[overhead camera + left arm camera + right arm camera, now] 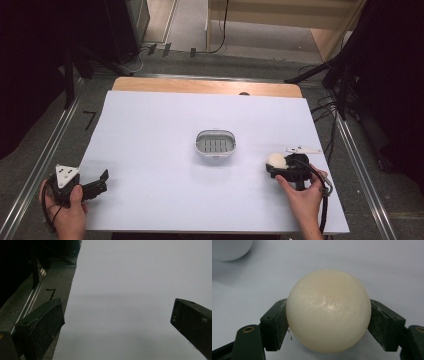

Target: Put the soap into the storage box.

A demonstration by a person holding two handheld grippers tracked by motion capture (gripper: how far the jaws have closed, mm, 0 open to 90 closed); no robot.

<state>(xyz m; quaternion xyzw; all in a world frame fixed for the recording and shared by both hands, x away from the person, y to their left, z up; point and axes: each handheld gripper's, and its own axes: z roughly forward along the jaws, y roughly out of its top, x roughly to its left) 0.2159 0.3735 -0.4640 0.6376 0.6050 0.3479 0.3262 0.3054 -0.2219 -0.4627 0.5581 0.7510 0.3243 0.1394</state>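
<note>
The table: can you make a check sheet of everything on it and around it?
Surface: white table, wooden strip at the far edge.
Job's things: cream soap bar; white slotted soap dish mid-table, empty.
Clutter: small white flat piece by the right hand.
Grippers: right gripper shut on the soap bar; left gripper open, holding nothing.
Cables: black cable trailing from the right gripper; more on the floor.
Surroundings: grey floor, metal rails, black stands.

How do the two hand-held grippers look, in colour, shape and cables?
Both are black. The left gripper carries a grey three-cornered plate with dark dots. Its two jaws are flat, rectangular, rough-faced blocks. The right gripper trails a black cable; brass-coloured rivets sit in its jaw arms.
</note>
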